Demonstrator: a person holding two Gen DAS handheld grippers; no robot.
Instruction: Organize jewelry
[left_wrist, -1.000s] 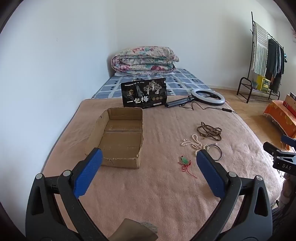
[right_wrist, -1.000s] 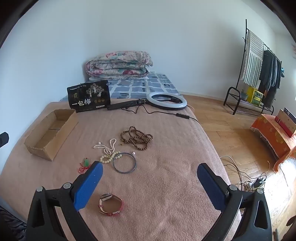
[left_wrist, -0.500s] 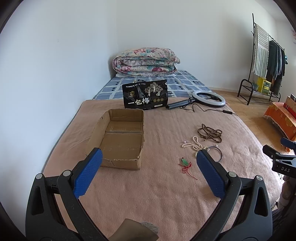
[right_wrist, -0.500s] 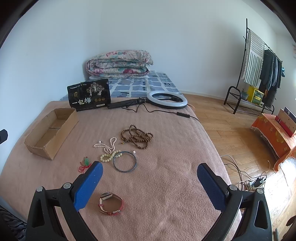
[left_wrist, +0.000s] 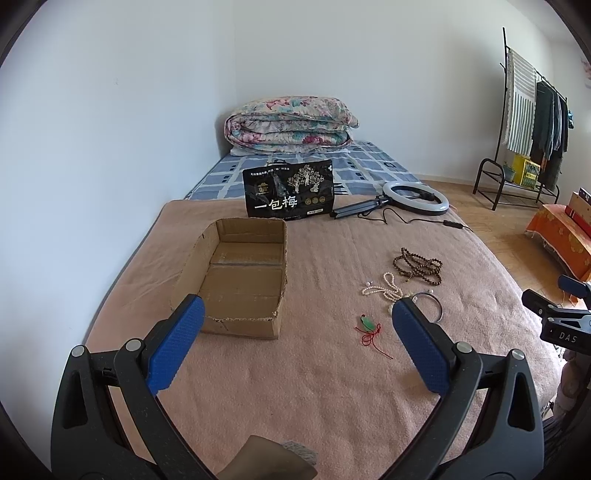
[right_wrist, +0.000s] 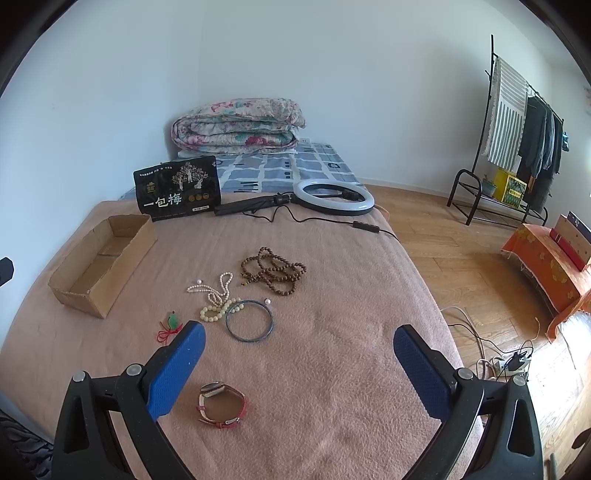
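Note:
An open cardboard box (left_wrist: 240, 273) (right_wrist: 99, 262) lies on the pink blanket, left side. To its right lie brown wooden beads (right_wrist: 273, 271) (left_wrist: 419, 266), a pearl string (right_wrist: 218, 291) (left_wrist: 384, 290), a dark bangle (right_wrist: 249, 320), a green pendant on red cord (left_wrist: 367, 325) (right_wrist: 171, 321) and a red-strapped watch (right_wrist: 221, 404). My left gripper (left_wrist: 295, 345) is open and empty, above the blanket near the box's front. My right gripper (right_wrist: 299, 369) is open and empty, above the blanket just beyond the watch.
A black snack bag (right_wrist: 177, 188) stands behind the box. A ring light (right_wrist: 332, 197) with its cable lies at the back. A folded quilt (right_wrist: 236, 125) sits against the wall. The bed edge drops to a wooden floor (right_wrist: 461, 266) on the right.
Both views have shifted slightly; the grippers moved a little back and up from the jewelry. Nothing on the blanket has moved.

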